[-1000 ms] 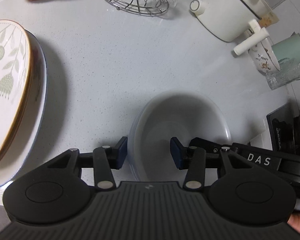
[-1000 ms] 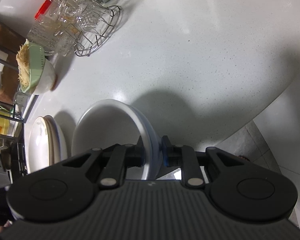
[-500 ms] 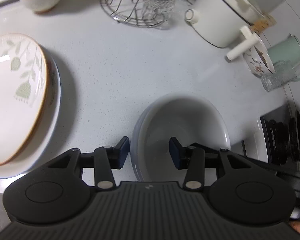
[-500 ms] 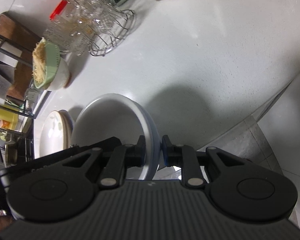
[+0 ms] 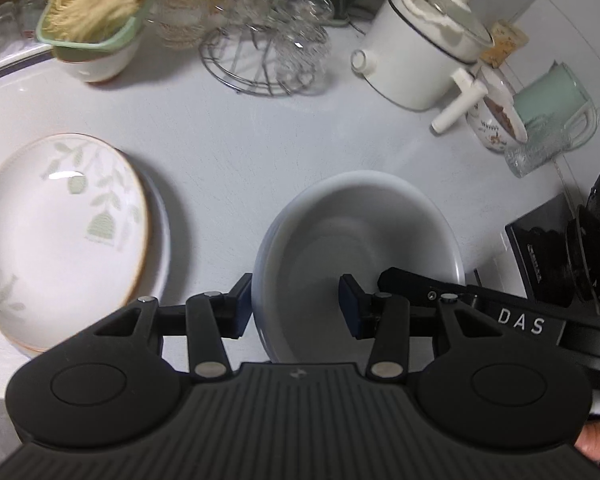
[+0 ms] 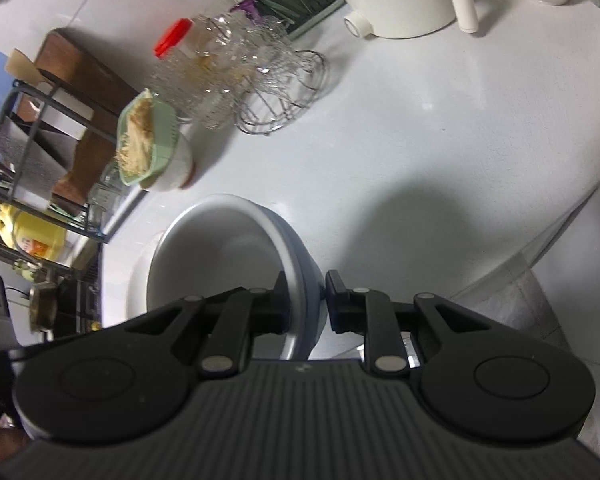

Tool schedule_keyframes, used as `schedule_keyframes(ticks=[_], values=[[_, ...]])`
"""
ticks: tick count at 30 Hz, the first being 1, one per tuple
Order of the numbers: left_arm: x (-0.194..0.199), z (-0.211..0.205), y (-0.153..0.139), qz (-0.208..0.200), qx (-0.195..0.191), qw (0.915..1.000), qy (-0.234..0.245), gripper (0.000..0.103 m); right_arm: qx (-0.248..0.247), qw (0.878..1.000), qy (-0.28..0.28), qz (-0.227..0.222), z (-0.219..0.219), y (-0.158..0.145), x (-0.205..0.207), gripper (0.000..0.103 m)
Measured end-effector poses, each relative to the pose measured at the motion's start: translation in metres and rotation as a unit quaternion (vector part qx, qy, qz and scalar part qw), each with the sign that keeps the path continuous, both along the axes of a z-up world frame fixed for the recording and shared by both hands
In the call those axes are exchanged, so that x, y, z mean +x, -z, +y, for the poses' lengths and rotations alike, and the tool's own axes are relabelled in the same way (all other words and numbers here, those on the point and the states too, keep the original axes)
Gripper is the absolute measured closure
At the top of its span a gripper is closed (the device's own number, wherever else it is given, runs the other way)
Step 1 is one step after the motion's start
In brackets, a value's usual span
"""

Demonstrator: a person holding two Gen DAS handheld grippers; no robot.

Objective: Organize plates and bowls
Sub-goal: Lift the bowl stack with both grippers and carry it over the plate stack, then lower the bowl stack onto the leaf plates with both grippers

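A white bowl (image 5: 364,240) with a pale blue outside is held up over the white counter. My right gripper (image 6: 305,300) is shut on its rim, one finger inside and one outside; the bowl shows in that view (image 6: 220,264) too. My left gripper (image 5: 296,306) is open and straddles the bowl's near rim without clamping it. The right gripper's black body (image 5: 480,304) shows at the bowl's right side. A leaf-patterned plate (image 5: 60,232) lies on top of a white plate on the left.
At the back stand a wire rack with glassware (image 5: 268,52), a bowl with a green strainer (image 5: 96,36), a white electric pot (image 5: 420,52), a flowered bowl (image 5: 496,120), a green jug (image 5: 552,100). A black stand (image 5: 560,248) is at right. The counter edge (image 6: 540,240) curves right.
Both grippers and the bowl have risen and drawn back from the counter; more of the back row and the whole plate stack now show. The grip is unchanged.
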State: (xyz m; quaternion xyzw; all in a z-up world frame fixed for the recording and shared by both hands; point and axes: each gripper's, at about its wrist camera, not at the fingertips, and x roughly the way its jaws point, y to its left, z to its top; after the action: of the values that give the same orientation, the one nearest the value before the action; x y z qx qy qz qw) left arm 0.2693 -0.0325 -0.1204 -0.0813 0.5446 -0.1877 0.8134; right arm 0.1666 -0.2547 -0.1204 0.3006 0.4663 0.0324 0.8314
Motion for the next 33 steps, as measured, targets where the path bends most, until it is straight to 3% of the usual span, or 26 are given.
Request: schedule_keyframes(ticks=[9, 21, 33], values=[[0.001, 0.053, -0.008, -0.004, 0.003, 0.9999, -0.012, 0.052, -0.006, 0.999, -0.039, -0.019, 0.049, -0.012, 0.011, 0.081], [-0.003, 0.135, 0.009, 0.006, -0.025, 0.9979, -0.059, 0.052, -0.023, 0.997, -0.068, -0.031, 0.122, -0.014, 0.034, 0.08], [0.039, 0.177, 0.019, -0.014, -0.033, 0.996, -0.082, 0.052, -0.012, 0.997, -0.068, -0.027, 0.162, 0.004, 0.074, 0.08]])
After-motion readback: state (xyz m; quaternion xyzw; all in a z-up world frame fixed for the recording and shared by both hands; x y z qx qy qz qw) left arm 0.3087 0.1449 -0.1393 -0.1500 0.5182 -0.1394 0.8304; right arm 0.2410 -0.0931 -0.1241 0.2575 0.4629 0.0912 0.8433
